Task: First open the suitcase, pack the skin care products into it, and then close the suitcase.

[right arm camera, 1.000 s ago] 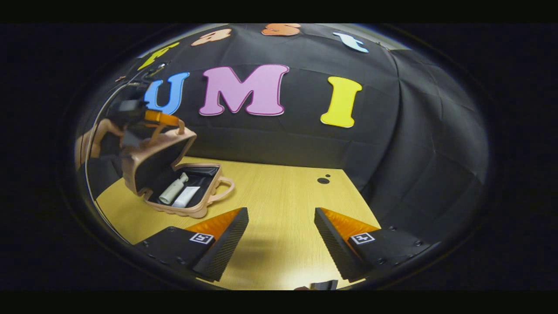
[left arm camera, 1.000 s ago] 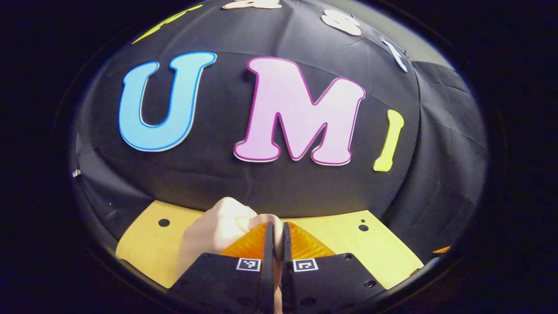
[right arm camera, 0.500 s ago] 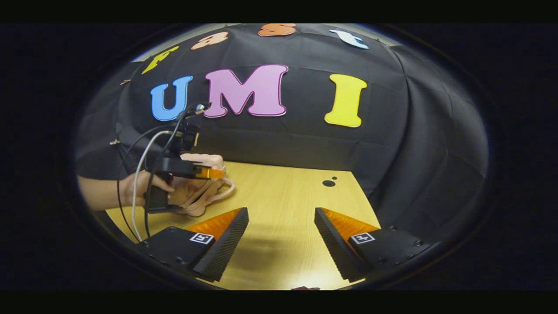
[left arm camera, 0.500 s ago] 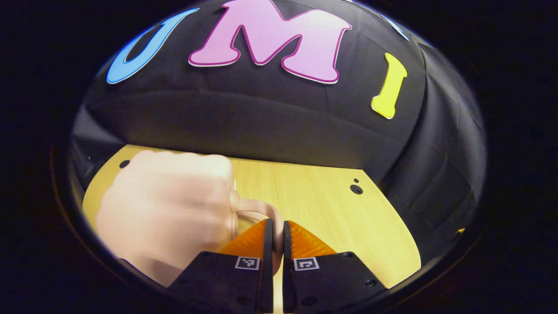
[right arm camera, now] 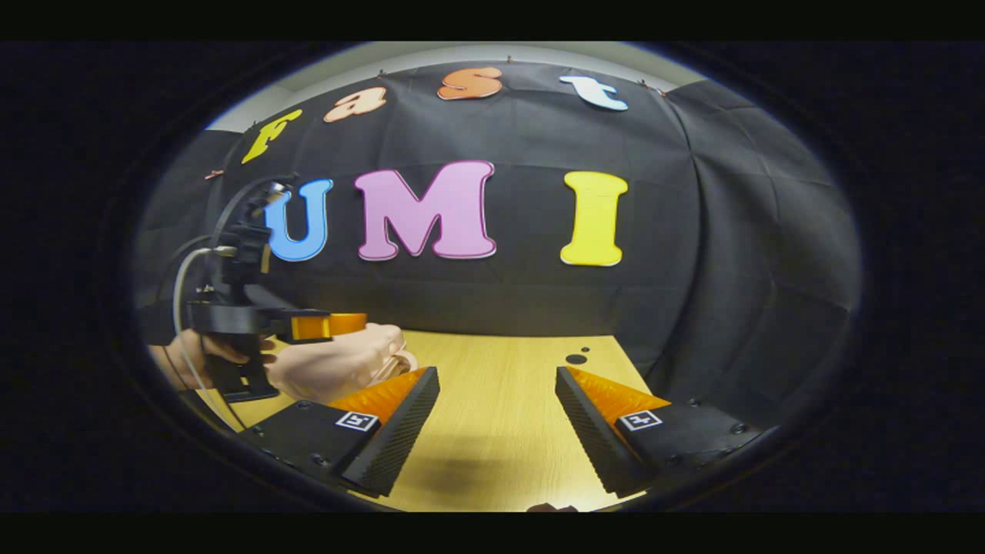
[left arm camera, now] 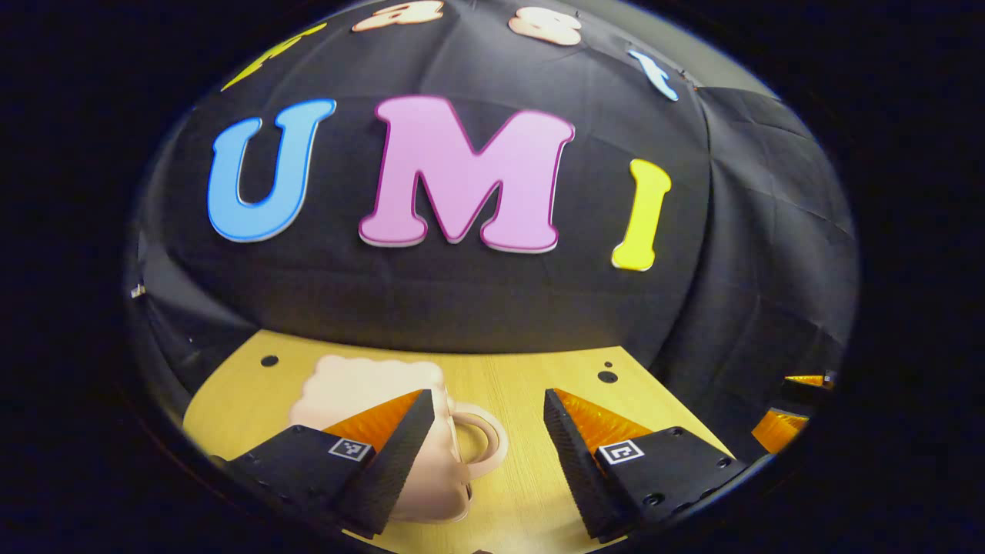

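Pink plastic marks the suitcase, which lies closed on the light wooden table at the left of the left gripper view, its looped handle pointing right into the gap between the fingers. The left claw stands wide apart around that handle without touching it; its left finger overlaps the case's body. Each black finger carries a small square black-and-white marker, with no readable writing or brand on the case. At the far right edge of this view, orange parts of the other claw peek in. In the right gripper view, the left claw appears at the far left, held by a hand with cables trailing, poised just over the suitcase, whose lid is down. Further right, the right claw hangs open over bare table, well apart from the case.
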{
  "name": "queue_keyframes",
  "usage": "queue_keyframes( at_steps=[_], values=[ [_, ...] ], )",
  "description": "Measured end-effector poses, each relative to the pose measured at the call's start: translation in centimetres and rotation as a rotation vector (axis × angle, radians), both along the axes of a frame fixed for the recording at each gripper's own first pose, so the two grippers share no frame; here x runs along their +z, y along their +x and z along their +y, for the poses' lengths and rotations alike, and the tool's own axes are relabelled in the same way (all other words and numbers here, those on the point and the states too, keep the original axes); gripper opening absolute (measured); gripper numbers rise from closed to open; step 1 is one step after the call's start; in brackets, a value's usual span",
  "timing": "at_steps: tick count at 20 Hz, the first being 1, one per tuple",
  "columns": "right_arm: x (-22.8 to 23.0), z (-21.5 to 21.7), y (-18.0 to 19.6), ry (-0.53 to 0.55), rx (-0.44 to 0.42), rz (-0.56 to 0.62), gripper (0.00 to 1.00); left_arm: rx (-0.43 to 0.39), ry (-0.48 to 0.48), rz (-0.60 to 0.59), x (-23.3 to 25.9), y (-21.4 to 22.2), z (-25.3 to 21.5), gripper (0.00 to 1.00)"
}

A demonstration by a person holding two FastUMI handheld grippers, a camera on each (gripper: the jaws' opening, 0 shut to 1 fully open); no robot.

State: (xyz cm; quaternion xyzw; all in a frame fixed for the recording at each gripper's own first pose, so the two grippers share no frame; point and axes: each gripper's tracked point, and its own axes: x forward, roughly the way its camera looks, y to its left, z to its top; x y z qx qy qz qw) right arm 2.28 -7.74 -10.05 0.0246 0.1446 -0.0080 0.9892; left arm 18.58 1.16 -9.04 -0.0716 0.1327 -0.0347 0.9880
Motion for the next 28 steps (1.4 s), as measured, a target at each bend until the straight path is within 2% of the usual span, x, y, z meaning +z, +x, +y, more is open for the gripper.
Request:
queue_keyframes(
  at_steps=[2, 6, 11, 15, 16, 18, 20, 21, 24, 25, 26, 28],
  values=[
    [2.2, 0.8, -1.2, -0.009, -0.005, -0.043, 0.97, 0.017, 0.047, -0.083, 4.2, -3.6, 1.2, 0.97],
    [5.4, 2.7, -3.9, 0.008, -0.03, -0.096, 0.96, 0.056, 0.096, -0.185, 9.8, -10.7, 3.1, 0.97],
    [7.9, 5.8, -7.0, -0.029, -0.018, -0.159, 0.96, 0.119, 0.04, -0.228, 10.5, -16.3, 5.6, 0.97],
    [8.6, 7.6, -8.8, -0.057, -0.002, -0.181, 0.97, 0.153, 0.002, -0.216, 10.4, -16.9, 6.2, 0.96],
    [8.7, 7.8, -9.0, -0.059, -0.004, -0.181, 0.93, 0.159, -0.006, -0.21, 10.4, -17.0, 6.2, 0.97],
    [9.1, 8.3, -9.2, -0.054, -0.009, -0.189, 0.96, 0.167, -0.011, -0.213, 10.4, -17.4, 6.5, 0.96],
    [9.4, 8.3, -9.3, -0.058, -0.021, -0.196, 0.93, 0.162, 0.006, -0.222, 10.5, -17.4, 6.7, 0.96],
    [9.6, 8.4, -9.3, -0.052, -0.022, -0.201, 0.97, 0.156, 0.013, -0.221, 10.6, -17.4, 6.7, 0.96],
    [9.7, 8.2, -9.6, -0.055, -0.034, -0.201, 0.97, 0.151, 0.011, -0.227, 10.7, -17.6, 6.8, 0.96],
    [9.6, 8.3, -9.6, -0.057, -0.032, -0.2, 0.93, 0.15, 0.005, -0.23, 10.6, -17.7, 6.8, 0.96],
    [9.5, 8.3, -9.7, -0.055, -0.032, -0.196, 0.96, 0.147, 0.0, -0.231, 10.6, -17.7, 6.7, 0.96],
    [9.2, 8.2, -9.8, -0.041, -0.039, -0.19, 0.96, 0.144, 0.002, -0.231, 10.6, -17.6, 6.7, 0.96]
  ],
)
